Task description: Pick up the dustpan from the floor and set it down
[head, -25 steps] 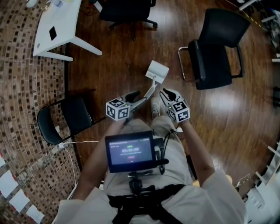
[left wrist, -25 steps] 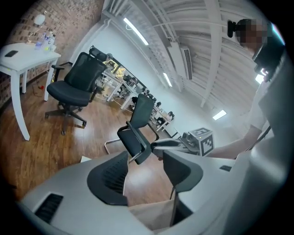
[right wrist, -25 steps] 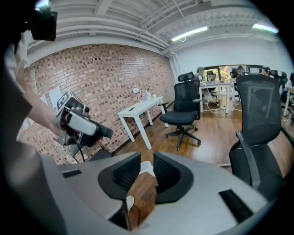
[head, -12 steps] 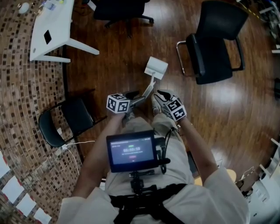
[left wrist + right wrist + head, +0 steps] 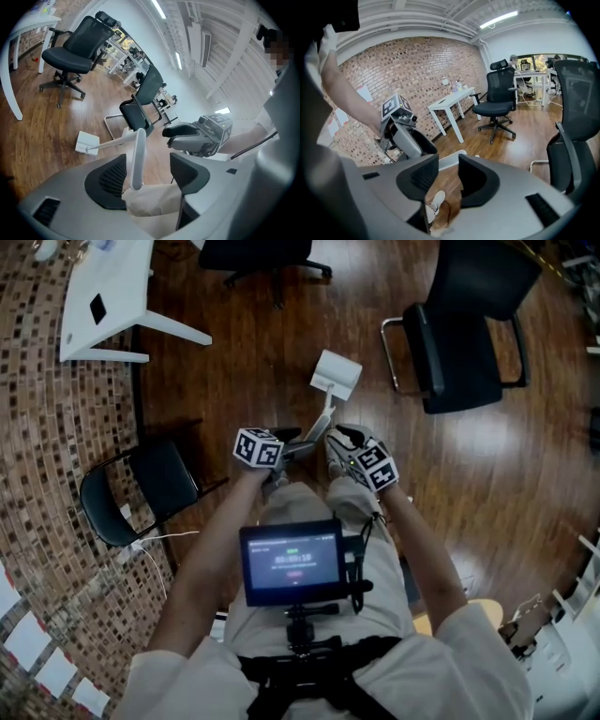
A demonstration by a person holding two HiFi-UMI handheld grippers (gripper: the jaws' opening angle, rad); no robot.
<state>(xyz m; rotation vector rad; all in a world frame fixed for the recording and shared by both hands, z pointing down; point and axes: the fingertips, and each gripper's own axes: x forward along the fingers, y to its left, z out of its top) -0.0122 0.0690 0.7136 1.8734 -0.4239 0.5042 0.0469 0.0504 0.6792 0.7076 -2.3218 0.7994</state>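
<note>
Apparently the set-down is finishing: on the wooden floor (image 5: 262,343), between the office chair (image 5: 459,343) and the folding chair (image 5: 150,488), the dustpan (image 5: 336,374) rests. Its handle (image 5: 137,159) leans inside the left gripper (image 5: 150,173), whose jaws are opening without pressing it. The right gripper (image 5: 447,176) is opening too, with nothing in it. Next both should pull back; the floor ahead is open.

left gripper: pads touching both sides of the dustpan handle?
Apart on one side. Left gripper view: the dustpan handle sits by one pad of the left gripper, with an open gap to the other as the jaws open.
</note>
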